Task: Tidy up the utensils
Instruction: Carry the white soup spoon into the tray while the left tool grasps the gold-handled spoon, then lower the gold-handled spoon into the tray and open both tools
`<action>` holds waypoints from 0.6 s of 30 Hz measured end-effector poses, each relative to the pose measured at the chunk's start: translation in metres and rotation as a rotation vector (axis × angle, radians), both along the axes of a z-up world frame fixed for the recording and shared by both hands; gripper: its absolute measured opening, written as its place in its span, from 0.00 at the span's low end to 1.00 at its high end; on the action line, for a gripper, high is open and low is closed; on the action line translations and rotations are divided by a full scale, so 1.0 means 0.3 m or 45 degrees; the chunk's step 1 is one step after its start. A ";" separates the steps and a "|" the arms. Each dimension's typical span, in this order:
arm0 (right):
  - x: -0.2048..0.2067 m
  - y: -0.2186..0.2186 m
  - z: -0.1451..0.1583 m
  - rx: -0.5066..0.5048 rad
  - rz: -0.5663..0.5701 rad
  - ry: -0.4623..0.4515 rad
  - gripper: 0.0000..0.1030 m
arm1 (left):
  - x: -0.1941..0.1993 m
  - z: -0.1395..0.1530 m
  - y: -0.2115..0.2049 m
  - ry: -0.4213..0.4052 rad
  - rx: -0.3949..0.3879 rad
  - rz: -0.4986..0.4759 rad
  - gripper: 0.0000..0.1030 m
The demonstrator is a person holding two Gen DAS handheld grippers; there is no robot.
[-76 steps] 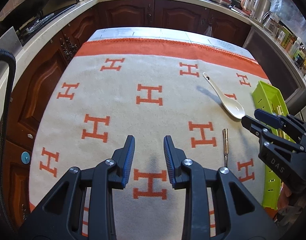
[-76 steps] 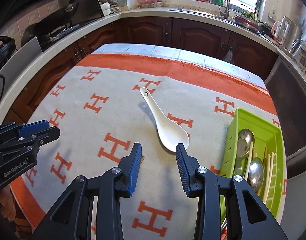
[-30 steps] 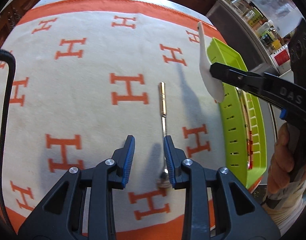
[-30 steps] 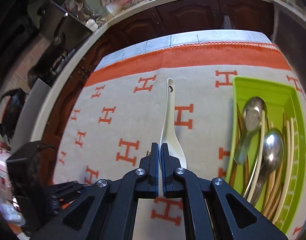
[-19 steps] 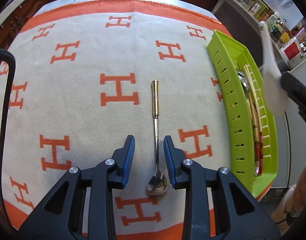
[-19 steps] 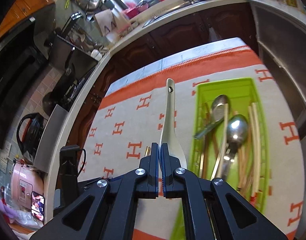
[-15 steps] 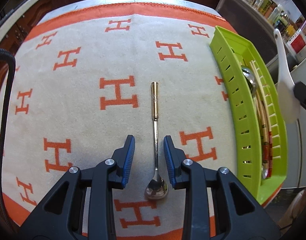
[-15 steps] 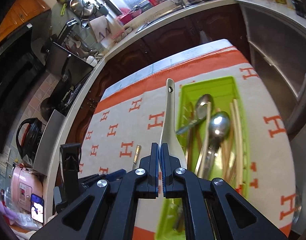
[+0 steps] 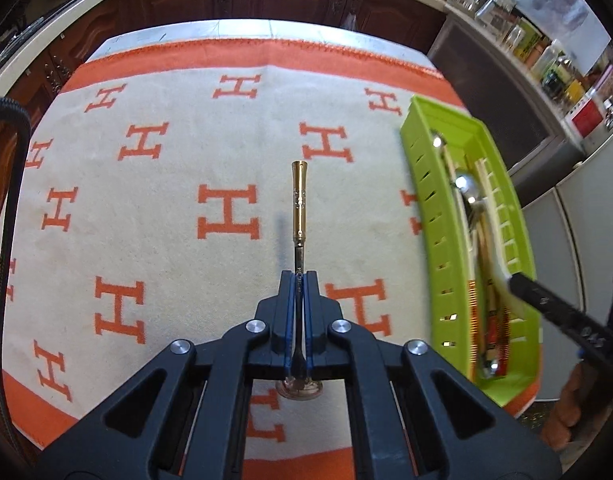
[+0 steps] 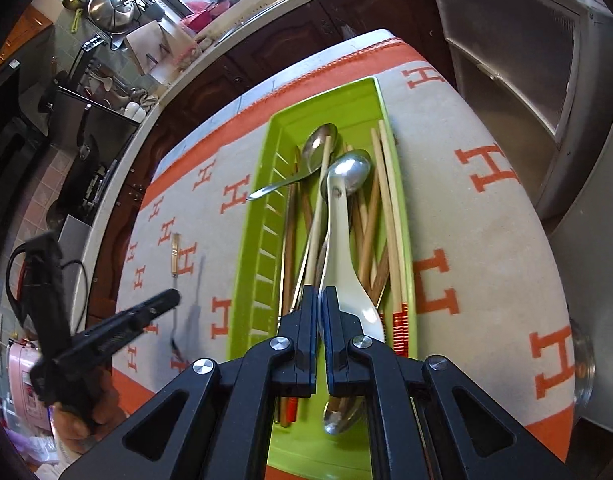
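Bench cloth [image 9: 154,240] fills frame; green tray [image 10: 262,240] centre in right view; left tongs [image 9: 301,280] clenched on gold-handled spoon [image 9: 298,200], centre; right tongs [image 10: 318,300] clenched on white spoon [image 10: 340,248] over tray

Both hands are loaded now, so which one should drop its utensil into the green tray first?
Right. The right gripper already holds the white spoon over the green tray, among the utensils inside. The left gripper, shut on the gold-handled spoon, is above the cloth, well left of the tray.
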State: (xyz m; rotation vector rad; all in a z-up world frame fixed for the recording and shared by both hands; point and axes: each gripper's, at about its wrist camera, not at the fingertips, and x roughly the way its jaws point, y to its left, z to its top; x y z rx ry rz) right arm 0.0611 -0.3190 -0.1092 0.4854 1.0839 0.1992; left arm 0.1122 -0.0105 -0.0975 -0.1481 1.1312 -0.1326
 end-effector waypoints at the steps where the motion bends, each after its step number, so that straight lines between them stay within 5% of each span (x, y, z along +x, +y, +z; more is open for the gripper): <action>1: 0.003 0.001 -0.006 0.004 -0.002 0.002 0.04 | -0.004 0.020 -0.005 -0.004 -0.024 -0.005 0.02; 18: -0.030 -0.040 0.065 0.077 -0.080 -0.114 0.20 | -0.081 0.230 -0.192 -0.098 -0.079 -0.189 0.02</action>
